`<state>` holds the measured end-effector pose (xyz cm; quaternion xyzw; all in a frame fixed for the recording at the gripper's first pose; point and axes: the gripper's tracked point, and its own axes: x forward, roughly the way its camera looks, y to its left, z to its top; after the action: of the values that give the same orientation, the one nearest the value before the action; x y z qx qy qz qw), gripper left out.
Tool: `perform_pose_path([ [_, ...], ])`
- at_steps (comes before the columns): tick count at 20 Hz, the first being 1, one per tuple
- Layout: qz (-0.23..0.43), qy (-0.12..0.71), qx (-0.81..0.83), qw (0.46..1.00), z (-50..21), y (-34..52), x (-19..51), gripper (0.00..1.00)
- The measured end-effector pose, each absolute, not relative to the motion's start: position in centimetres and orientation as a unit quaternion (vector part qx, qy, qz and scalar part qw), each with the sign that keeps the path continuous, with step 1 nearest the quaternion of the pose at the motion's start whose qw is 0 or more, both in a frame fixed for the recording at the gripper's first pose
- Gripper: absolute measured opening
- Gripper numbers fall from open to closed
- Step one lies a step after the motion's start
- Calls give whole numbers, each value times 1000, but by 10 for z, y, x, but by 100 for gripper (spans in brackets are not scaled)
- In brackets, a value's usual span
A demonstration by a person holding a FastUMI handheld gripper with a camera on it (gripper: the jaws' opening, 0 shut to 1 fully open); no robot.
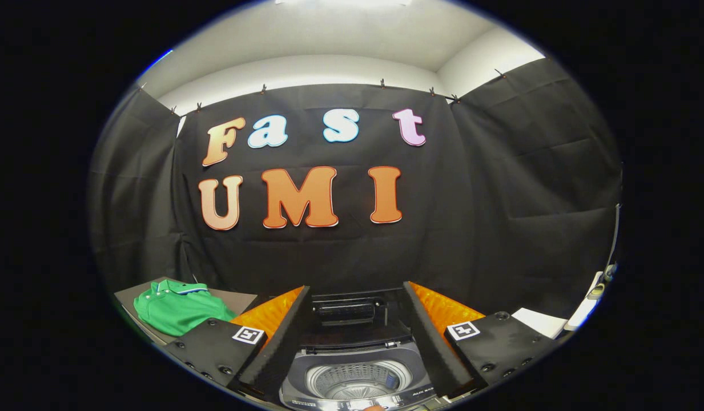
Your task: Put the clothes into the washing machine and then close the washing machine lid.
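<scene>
gripper (354, 337) spread wide, empty | washer (357, 379) between fingers, lid up | shirt (177, 308) on table (237, 299), left

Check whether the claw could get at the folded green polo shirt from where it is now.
Probably yes. The claw hangs open over the open washing machine drum, holding nothing, and the folded green polo shirt lies uncovered on the grey surface off to the left, with nothing between them.

The gripper (356, 334) hovers with fingers spread wide above the washing machine (357, 371), its lid raised; left of the machine, a green shirt (177, 308) lies on a table (237, 298).
</scene>
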<state>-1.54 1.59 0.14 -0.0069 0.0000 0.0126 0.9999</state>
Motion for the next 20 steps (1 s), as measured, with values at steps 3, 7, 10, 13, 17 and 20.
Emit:
perform_pose_path([
  [3,20,-2,-10,1000,5,32,-13,100],
  [7,49,6,-9,999,5,75,-8,100],
  [10,95,20,16,995,3,119,-8,100],
  [13,120,29,24,992,1,151,-3,100],
  [17,150,35,11,988,-1,196,0,100],
  [20,173,55,8,983,-9,231,1,100],
])
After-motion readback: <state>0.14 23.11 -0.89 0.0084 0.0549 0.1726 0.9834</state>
